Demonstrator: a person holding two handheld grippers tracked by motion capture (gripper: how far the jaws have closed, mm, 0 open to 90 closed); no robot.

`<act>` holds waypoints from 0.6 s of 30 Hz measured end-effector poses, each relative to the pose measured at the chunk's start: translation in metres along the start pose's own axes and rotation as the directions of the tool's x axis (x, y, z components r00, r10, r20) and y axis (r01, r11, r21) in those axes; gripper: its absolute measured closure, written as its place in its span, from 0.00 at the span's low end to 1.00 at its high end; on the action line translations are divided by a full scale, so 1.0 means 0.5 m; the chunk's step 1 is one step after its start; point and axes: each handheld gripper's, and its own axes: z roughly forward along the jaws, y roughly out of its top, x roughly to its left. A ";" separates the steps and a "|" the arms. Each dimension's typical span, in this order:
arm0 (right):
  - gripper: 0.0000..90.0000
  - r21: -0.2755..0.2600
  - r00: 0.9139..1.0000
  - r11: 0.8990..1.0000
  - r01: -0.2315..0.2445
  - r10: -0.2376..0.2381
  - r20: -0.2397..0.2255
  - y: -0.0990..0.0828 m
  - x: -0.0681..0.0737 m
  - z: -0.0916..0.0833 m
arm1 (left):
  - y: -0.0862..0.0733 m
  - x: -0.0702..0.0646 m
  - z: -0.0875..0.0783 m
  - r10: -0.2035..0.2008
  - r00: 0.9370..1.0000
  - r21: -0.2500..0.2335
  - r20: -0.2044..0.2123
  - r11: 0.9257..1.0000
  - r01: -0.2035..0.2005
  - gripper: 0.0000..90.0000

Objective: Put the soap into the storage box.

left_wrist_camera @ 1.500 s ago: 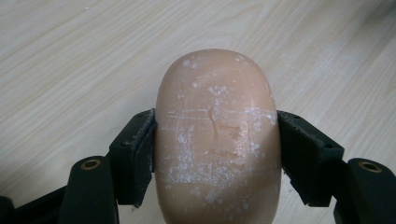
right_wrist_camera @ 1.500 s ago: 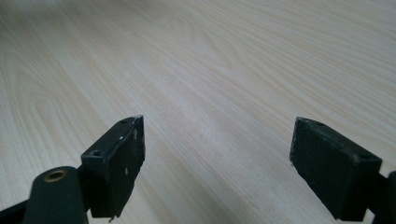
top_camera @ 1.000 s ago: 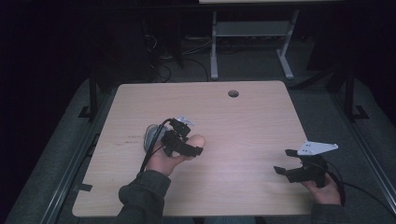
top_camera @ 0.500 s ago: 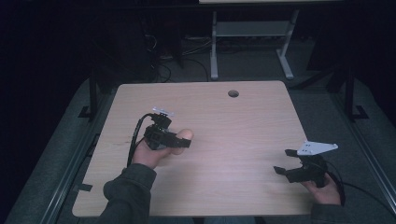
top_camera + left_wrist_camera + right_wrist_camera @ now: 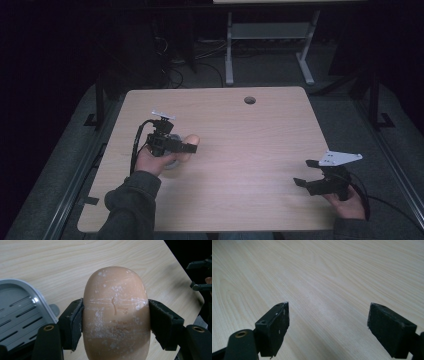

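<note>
1. Between my left hand-held gripper's [image 5: 116, 322] jaws, a tan soap bar [image 5: 116, 312] sits clamped above the counter [image 5: 62, 262], beside a grey soap dish [image 5: 22, 315].
2. My right hand-held gripper [image 5: 328, 325] hangs wide open, holding nothing.

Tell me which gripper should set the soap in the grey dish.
Left. The left gripper already clamps the soap, and the dish lies right beside it. The right gripper is open, over bare table at the far edge.
</note>
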 end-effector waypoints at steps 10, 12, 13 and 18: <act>0.19 0.001 1.000 1.000 0.000 0.000 0.000 0.000 0.000 0.000 | 0.002 0.030 -0.023 -0.053 0.999 -0.017 -0.011 0.998 0.052 0.36; 0.19 0.000 1.000 1.000 -0.001 0.001 0.001 0.000 0.000 0.000 | 0.002 0.034 -0.027 -0.061 0.998 -0.023 -0.010 0.998 0.061 0.36; 0.19 -0.001 1.000 1.000 -0.001 0.001 0.002 0.000 0.000 -0.001 | 0.002 0.034 -0.027 -0.061 0.998 -0.023 -0.010 0.998 0.061 0.36; 0.19 0.002 1.000 1.000 0.000 0.000 0.001 0.000 0.000 0.000 | 0.001 0.050 -0.036 -0.090 0.996 -0.035 -0.014 0.995 0.090 0.36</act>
